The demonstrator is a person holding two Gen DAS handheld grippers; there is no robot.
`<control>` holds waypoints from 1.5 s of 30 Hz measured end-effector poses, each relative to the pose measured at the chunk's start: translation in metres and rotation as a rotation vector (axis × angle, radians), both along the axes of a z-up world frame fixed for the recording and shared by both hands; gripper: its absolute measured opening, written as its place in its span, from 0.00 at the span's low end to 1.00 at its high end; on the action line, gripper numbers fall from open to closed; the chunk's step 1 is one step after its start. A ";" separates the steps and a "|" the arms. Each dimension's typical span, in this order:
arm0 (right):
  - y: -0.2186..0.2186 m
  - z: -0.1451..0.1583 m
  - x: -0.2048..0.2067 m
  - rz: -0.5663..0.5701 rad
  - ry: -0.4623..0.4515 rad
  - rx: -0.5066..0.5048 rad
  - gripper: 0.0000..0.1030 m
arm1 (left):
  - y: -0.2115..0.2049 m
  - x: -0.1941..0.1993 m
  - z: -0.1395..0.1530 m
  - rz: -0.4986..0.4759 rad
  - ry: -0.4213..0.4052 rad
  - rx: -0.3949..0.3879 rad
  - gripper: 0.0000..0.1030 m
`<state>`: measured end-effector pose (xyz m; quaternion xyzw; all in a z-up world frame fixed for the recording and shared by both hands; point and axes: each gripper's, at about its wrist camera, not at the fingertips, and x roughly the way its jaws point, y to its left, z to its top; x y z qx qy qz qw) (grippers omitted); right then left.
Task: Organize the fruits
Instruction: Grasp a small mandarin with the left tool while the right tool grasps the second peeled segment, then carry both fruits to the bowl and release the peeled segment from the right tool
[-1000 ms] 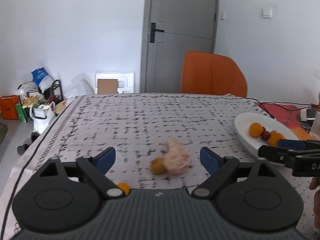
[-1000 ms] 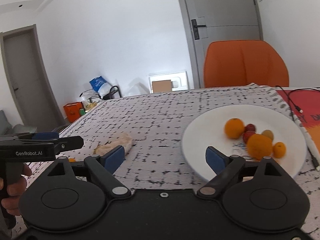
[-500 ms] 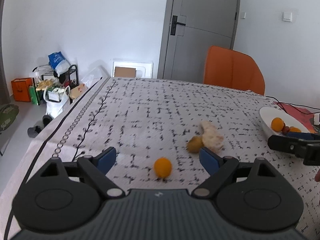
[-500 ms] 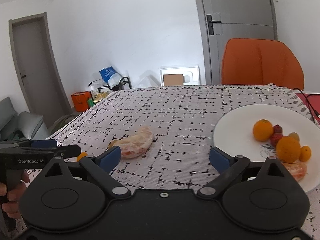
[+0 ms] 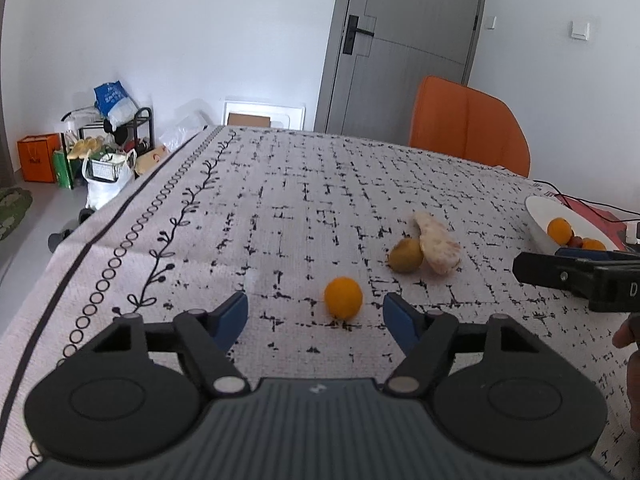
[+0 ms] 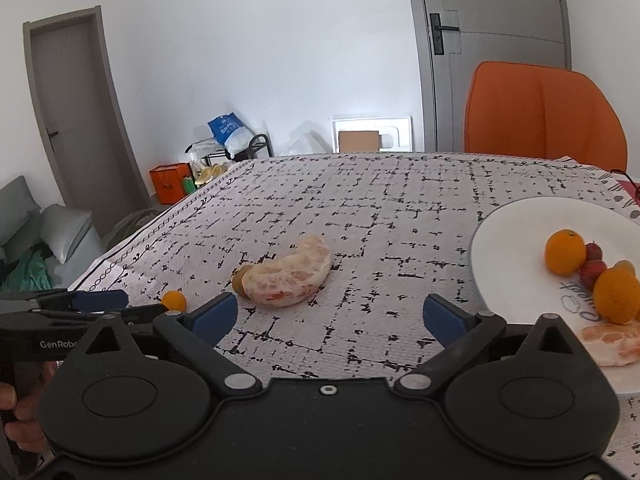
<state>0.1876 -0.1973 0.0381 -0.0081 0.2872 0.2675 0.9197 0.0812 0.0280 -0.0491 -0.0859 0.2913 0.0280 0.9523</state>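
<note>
Orange and smooth, the small round fruit (image 5: pixel 343 296) lies farthest left on the table (image 5: pixel 280 200), which is covered by a white cloth with a black broken-grid print. Right of it sits a dull green-brown fruit (image 5: pixel 406 255), touching a peeled pomelo segment (image 6: pixel 289 276) that is pale pink, curved and pithy. Farther right, a white plate (image 6: pixel 508 248) holds two oranges (image 6: pixel 565 251), small red fruits (image 6: pixel 593 273), and another peeled pink segment (image 6: pixel 612 342) at its near edge; grey writing on the plate is partly hidden and unreadable. On the side of the left gripper (image 5: pixel 315 316), "GenRobo" can be read in the right wrist view. Its blue-tipped jaws are closing but stand apart on nothing, with the small orange fruit just ahead of them and a little right of the gap's middle. The right gripper (image 6: pixel 330 315) has jaws opening to a wide spread, holding nothing; the pomelo segment lies just beyond them, toward the left jaw, and the plate lies off past the right jaw.
</note>
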 end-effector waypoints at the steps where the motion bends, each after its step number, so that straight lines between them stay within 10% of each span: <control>1: 0.001 0.000 0.000 0.001 0.001 -0.001 1.00 | 0.000 0.001 -0.001 -0.002 0.001 -0.006 0.68; 12: 0.015 -0.009 0.013 0.014 0.035 -0.030 1.00 | -0.008 0.017 -0.004 -0.035 0.017 -0.019 0.20; 36: 0.057 -0.012 0.043 0.123 0.074 -0.036 0.98 | 0.023 0.014 0.000 0.029 0.013 -0.054 0.20; 45: 0.052 -0.017 0.046 0.130 0.127 0.003 0.55 | 0.021 0.011 0.003 0.023 0.006 -0.051 0.20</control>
